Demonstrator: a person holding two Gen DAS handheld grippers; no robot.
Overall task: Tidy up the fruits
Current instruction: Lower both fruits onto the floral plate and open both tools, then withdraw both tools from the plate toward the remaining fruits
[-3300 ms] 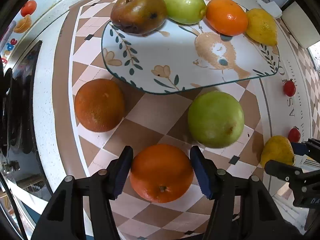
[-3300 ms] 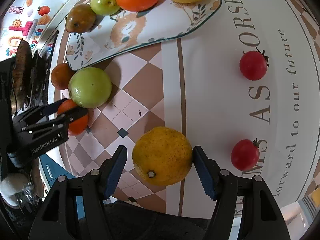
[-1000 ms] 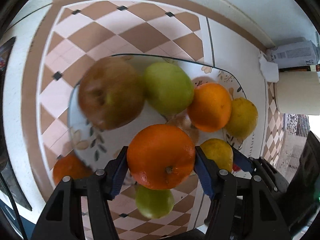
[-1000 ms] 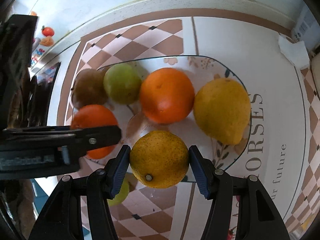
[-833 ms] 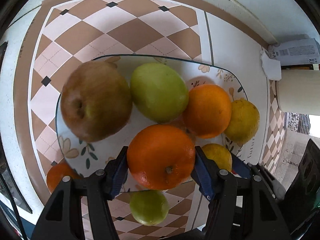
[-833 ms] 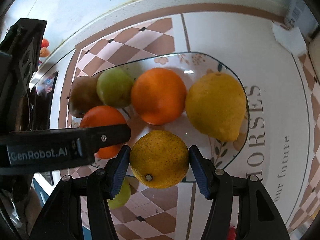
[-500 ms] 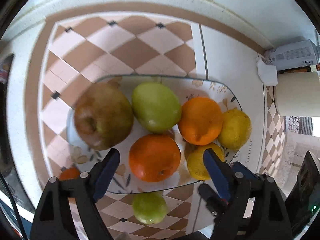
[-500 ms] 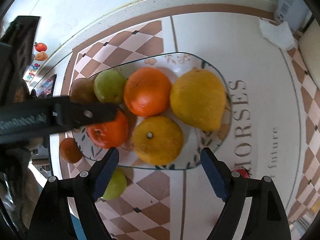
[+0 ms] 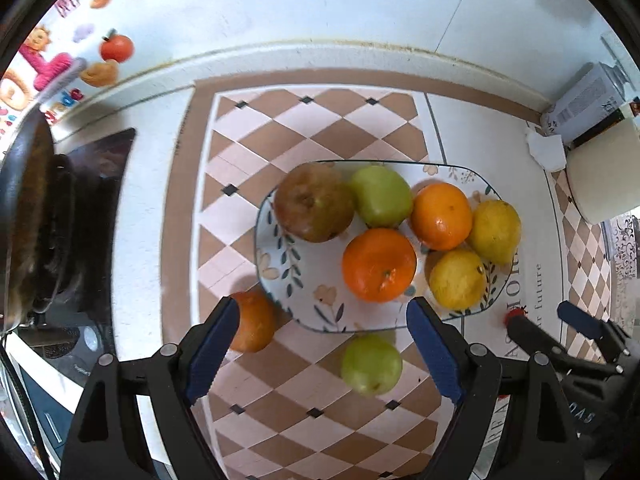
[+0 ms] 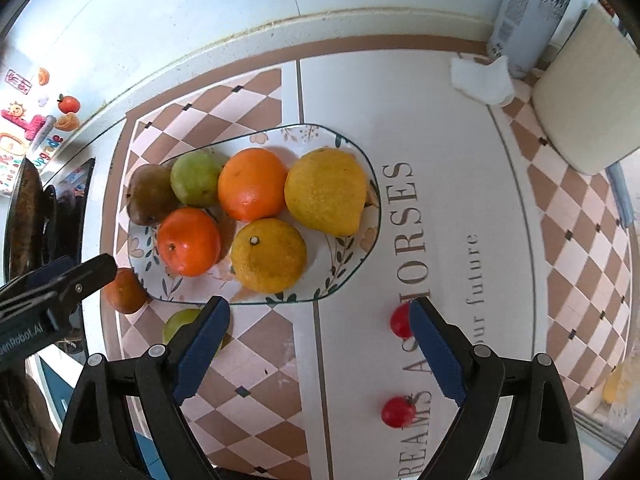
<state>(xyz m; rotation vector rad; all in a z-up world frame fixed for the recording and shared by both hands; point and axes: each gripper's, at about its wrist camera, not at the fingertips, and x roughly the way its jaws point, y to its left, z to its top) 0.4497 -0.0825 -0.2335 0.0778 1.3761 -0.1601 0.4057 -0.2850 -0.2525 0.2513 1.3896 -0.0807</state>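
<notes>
A patterned plate holds several fruits: a brown pear, a green apple, two oranges and two yellow citrus fruits. A dark orange and a green apple lie on the mat in front of the plate. My left gripper is open and empty above them. My right gripper is open and empty in front of the plate. Two cherry tomatoes lie near it.
A stove with a dark pan stands at the left. A carton, a crumpled tissue and a cream container stand at the back right. The wall runs along the back.
Both grippers opened, leaving the orange and the yellow citrus on the plate, then pulled back and up from the plate.
</notes>
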